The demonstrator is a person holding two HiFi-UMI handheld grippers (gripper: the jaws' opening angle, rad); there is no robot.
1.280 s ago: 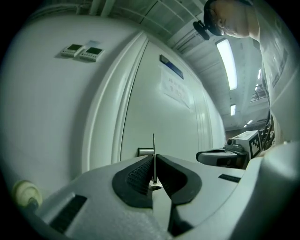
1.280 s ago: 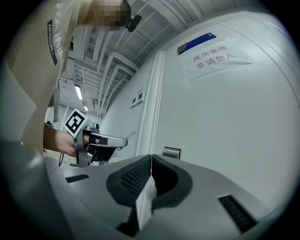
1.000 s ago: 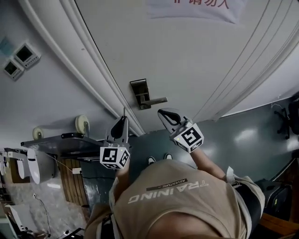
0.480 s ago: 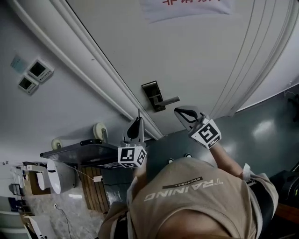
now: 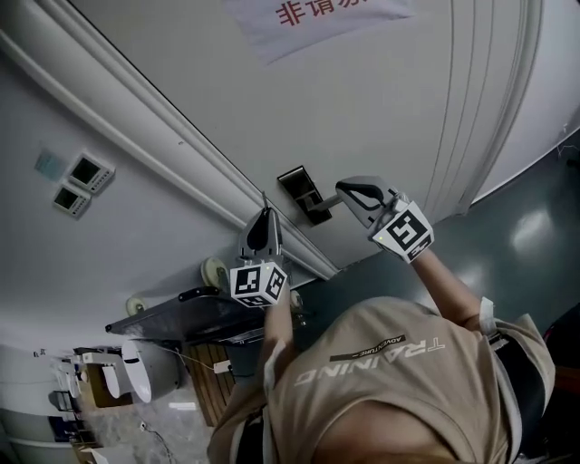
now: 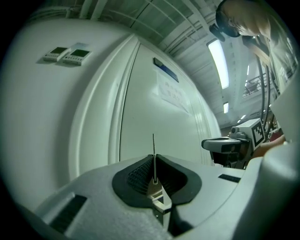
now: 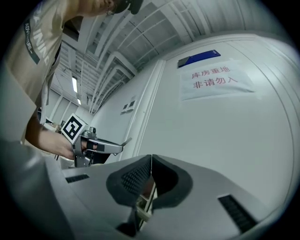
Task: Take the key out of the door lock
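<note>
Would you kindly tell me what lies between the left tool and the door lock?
Nothing but bare white door, in the head view: the left tool, shut on the key, is apart from the lock.

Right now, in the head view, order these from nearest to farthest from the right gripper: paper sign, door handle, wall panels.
1. door handle, beside the right gripper
2. paper sign, higher on the door
3. wall panels, far left

Head view from above facing the door (image 5: 381, 118), gripper views close along their jaws, all sharing the door.
</note>
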